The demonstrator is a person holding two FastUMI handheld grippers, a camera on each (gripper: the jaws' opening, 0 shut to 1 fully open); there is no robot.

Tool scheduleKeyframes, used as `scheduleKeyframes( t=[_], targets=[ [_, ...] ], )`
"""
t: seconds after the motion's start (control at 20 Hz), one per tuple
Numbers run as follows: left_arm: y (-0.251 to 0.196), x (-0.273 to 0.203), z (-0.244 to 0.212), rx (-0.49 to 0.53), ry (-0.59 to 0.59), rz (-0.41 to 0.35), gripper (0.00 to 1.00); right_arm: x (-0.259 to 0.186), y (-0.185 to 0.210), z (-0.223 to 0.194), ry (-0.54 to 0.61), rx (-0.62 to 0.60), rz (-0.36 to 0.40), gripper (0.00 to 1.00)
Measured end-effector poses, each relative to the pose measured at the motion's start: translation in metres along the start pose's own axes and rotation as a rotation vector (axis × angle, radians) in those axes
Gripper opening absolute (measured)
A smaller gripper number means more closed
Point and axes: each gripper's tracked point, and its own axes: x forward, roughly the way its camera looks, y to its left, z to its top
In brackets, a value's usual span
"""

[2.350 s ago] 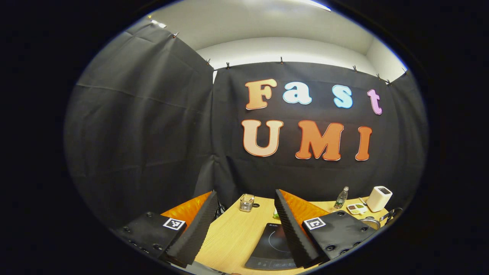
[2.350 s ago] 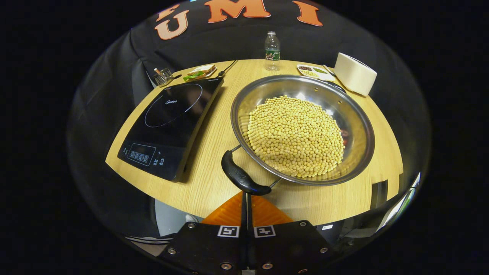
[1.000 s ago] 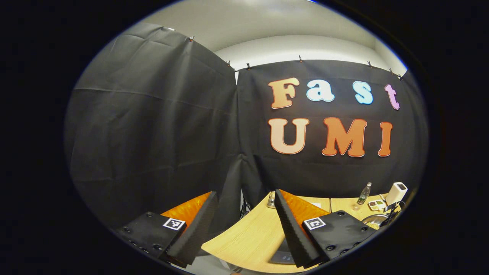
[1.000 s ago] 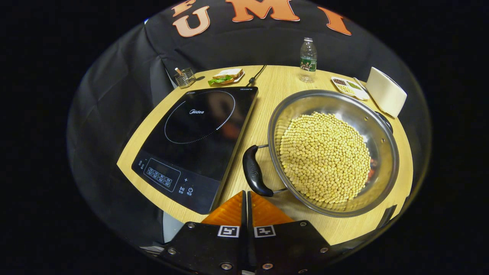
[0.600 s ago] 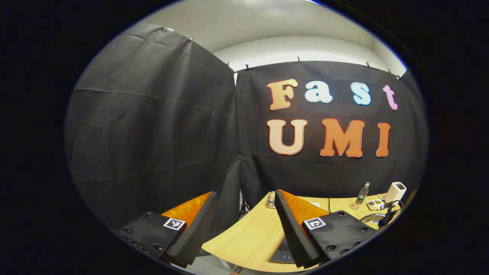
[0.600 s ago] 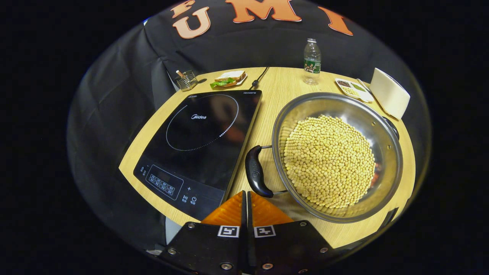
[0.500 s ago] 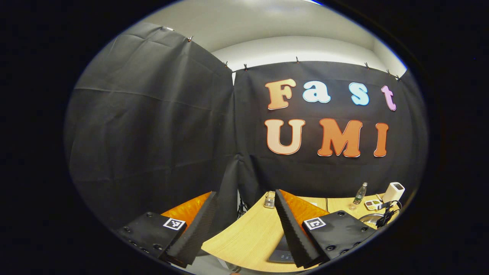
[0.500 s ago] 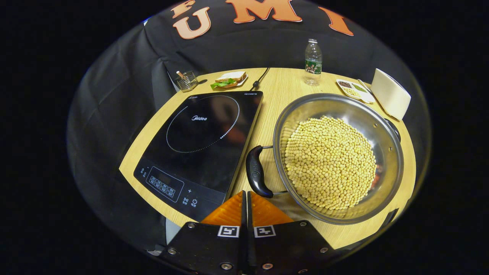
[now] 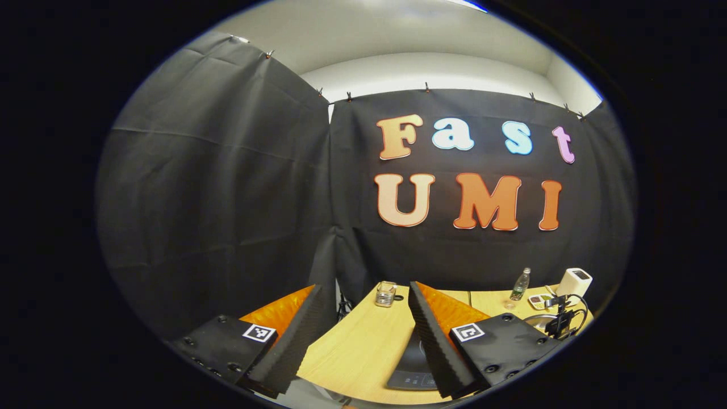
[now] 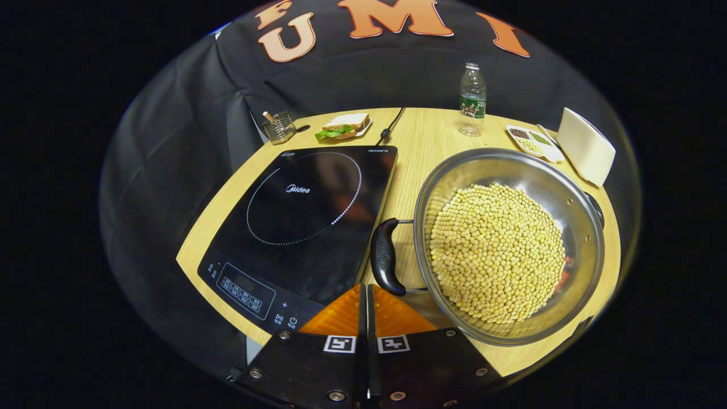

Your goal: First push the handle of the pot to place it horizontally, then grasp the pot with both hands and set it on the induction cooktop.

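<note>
In the right gripper view a steel pot (image 10: 568, 193) full of yellow beans stands on the wooden table (image 10: 420, 142), right of the black induction cooktop (image 10: 301, 216). Its black handle (image 10: 385, 257) points left, beside the cooktop's right edge. A second handle (image 10: 595, 209) shows at the pot's far right rim. My right gripper (image 10: 365, 288) is shut with nothing in it. Its tip sits just left of the handle's near end; contact is unclear. My left gripper (image 9: 363, 292) is open and empty, raised above the table's left part, over the cooktop (image 9: 417, 363).
Along the table's back stand a water bottle (image 10: 472, 96), a small divided dish (image 10: 531, 141), a white box (image 10: 585, 146), a sandwich on a plate (image 10: 343, 126) and a glass holder (image 10: 278, 128). The cooktop's cable (image 10: 389, 128) runs backward. Black cloth walls surround the table.
The pot has turned: its near handle swung from pointing at my right gripper to pointing left beside the cooktop. The shut right gripper followed leftward. The left gripper view panned slightly.
</note>
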Motion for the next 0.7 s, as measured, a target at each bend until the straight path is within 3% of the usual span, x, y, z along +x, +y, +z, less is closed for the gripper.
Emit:
scheduleKeyframes(
  t=[0.35, 0.7],
  targets=[
    [-0.028, 0.012, -0.009, -0.017, 0.022, -0.098, 0.97, 0.014, 0.001, 0.014, -0.017, 0.007, -0.005, 0.00],
    [-0.092, 0.029, -0.040, -0.025, 0.094, -0.242, 0.98, 0.023, 0.002, 0.030, -0.044, -0.011, -0.012, 0.00]
  ],
)
